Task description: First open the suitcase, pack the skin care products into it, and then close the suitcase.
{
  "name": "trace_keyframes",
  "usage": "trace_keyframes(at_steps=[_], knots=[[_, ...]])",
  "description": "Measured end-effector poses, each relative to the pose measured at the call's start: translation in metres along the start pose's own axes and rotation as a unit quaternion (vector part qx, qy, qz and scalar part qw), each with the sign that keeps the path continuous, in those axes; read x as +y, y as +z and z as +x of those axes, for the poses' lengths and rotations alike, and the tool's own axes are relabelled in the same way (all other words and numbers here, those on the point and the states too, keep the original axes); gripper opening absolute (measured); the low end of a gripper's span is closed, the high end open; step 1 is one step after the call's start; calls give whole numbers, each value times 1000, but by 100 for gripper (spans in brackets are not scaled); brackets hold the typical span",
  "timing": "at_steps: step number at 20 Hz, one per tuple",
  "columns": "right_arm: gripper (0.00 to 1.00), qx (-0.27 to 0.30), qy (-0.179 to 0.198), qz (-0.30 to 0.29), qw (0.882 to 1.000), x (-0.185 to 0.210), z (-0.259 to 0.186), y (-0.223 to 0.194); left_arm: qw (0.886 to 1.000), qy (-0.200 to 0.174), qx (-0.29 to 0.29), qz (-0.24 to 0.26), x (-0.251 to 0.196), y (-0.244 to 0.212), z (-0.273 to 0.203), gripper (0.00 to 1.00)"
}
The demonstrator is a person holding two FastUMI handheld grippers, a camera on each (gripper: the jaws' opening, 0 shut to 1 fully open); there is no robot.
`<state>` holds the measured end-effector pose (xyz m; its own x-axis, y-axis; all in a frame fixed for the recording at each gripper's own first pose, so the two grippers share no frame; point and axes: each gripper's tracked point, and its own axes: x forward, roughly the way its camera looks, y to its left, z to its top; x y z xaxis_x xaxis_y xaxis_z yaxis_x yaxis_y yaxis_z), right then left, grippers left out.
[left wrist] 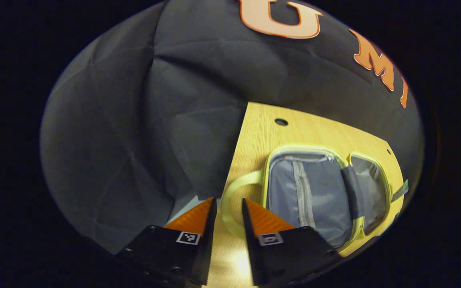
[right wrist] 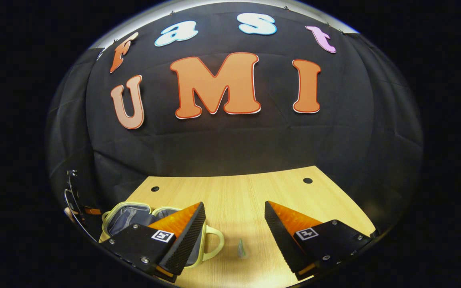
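Open suitcase (left wrist: 314, 192) handle between narrow left gripper (left wrist: 229, 206) fingers; right gripper (right wrist: 234, 214) wide, alongside

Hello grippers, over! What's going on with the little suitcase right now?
Left gripper open, straddling the handle. Right gripper open, empty above the table. Suitcase lies open, nothing packed. Small clear item beside it.

A recording booth, not a home: black cloth wall (right wrist: 230, 140) draped from nine to three o'clock behind a pale wooden surface (right wrist: 250, 192) with drilled holes.
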<state>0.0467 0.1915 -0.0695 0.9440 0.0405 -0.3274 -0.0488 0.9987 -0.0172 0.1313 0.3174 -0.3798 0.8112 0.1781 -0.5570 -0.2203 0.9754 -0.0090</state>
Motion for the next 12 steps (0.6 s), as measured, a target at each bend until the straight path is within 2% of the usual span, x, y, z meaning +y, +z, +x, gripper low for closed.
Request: trace_keyframes(at_steps=[3,5,8,12], knots=[[95,-6,-4,-4,1000,-16,-1,0,998,-13,-56,3,-44,43,-32,100],[94,-8,-6,-1,1000,-30,-2,-1,995,-4,-93,27,-71,69,-56,98],[94,-11,-6,7,1000,-54,-3,-3,988,-7,-143,50,-139,102,-91,97],[95,-2,5,13,1000,-83,-4,-12,980,-44,-180,75,-258,108,-121,96]])
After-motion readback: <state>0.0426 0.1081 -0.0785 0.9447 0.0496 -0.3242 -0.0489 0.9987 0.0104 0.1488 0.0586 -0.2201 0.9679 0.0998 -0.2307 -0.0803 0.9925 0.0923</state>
